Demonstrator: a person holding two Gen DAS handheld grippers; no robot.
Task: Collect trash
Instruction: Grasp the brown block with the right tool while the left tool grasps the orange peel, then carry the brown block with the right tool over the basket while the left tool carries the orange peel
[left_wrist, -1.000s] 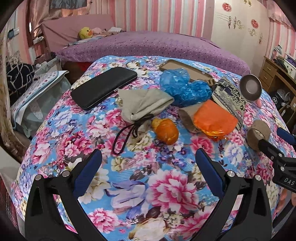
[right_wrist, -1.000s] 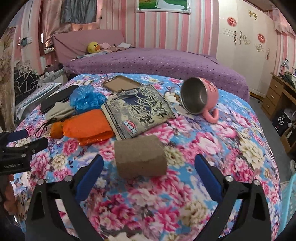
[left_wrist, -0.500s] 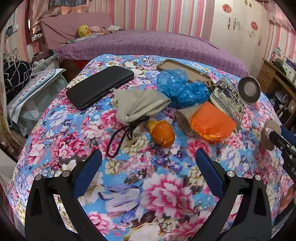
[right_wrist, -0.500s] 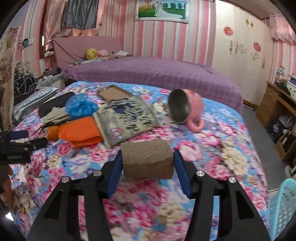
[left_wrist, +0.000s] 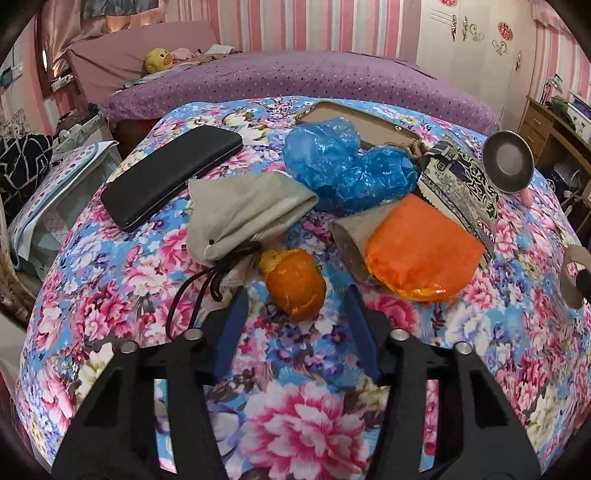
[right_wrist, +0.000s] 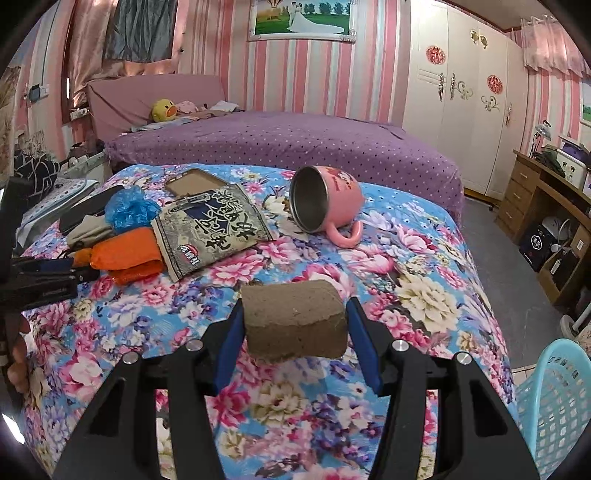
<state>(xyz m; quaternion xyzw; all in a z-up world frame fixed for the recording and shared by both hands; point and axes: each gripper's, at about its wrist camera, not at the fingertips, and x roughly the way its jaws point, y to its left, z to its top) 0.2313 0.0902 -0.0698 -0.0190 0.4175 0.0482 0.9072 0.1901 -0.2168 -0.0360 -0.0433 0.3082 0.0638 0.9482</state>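
My right gripper (right_wrist: 295, 317) is shut on a brown cardboard roll (right_wrist: 295, 319) and holds it above the floral table (right_wrist: 424, 295). The roll also shows at the right edge of the left wrist view (left_wrist: 572, 277). My left gripper (left_wrist: 295, 306) is partly closed, its jaws on either side of an orange peel (left_wrist: 295, 284) without touching it. Behind the peel lie a crumpled blue plastic bag (left_wrist: 343, 166), an orange bag (left_wrist: 421, 247) and a printed snack wrapper (left_wrist: 461, 188). The wrapper (right_wrist: 210, 229) shows in the right wrist view too.
A grey drawstring pouch (left_wrist: 240, 214), a black case (left_wrist: 170, 177) and a phone case (left_wrist: 351, 114) lie on the table (left_wrist: 110, 295). A pink mug (right_wrist: 325, 206) lies on its side. A light blue basket (right_wrist: 554, 406) stands at the table's right. A purple bed (right_wrist: 295, 140) is behind.
My left gripper has moved in toward the orange peel and its jaws have narrowed around it. My right gripper closed on the cardboard roll and lifted it off the table.
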